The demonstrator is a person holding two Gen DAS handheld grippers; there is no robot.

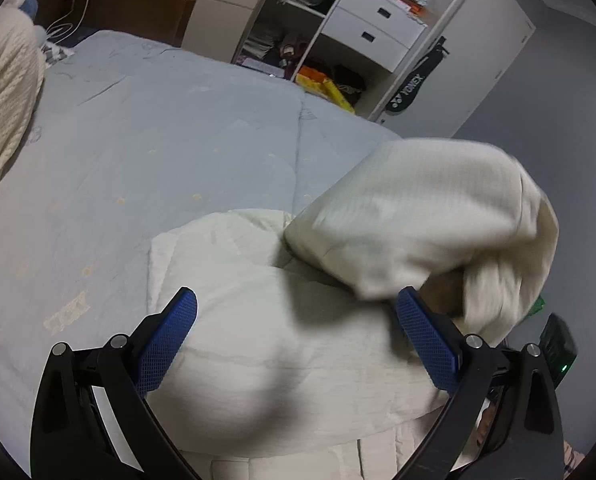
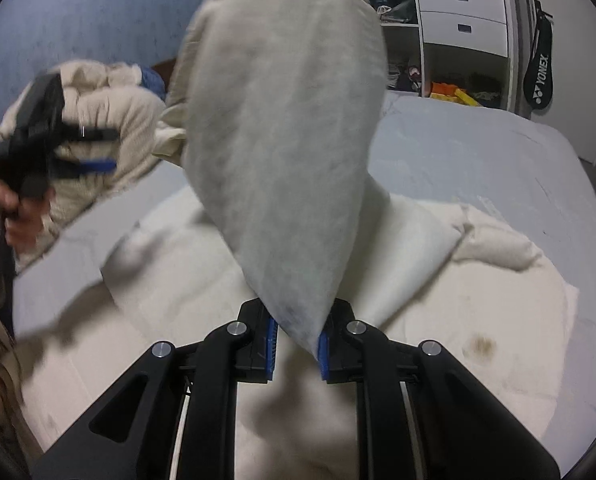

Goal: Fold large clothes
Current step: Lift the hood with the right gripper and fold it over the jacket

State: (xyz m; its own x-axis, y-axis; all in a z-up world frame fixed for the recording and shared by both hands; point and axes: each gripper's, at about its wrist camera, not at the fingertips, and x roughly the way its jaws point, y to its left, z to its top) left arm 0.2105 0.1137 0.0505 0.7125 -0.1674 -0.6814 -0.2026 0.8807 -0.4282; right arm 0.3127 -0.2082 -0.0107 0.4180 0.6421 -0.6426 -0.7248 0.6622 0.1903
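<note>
Bedroom setting: we record a bed (image 1: 145, 152) covered in a pale blue quilt, which serves as the working surface. Nearest the left wrist camera, the left gripper (image 1: 295, 338) has its blue-padded fingers (image 1: 167, 344) spread wide apart with nothing between them, hovering over the cream garment (image 1: 257, 320) that lies spread on the bed. In the right wrist view, the right gripper (image 2: 296, 344) has its fingers clamped on a tapering fold of that same cream garment (image 2: 281, 140), which rises from the grip and stands lifted above the bed; this raised part is blurred. We note a brownish stain (image 2: 480, 346) on the flat part of the garment, to the right of the right gripper. Further off, the right wrist view shows the left gripper (image 2: 93, 150) held in a hand (image 2: 1, 208) at the left, in front of a cream knitted blanket (image 2: 109, 120) bunched near the head of the bed. Beyond the bed stand an open wardrobe (image 1: 298, 40) with white drawers (image 1: 374, 26) and a black Yonex racket bag (image 1: 416, 80) hanging alongside.
</note>
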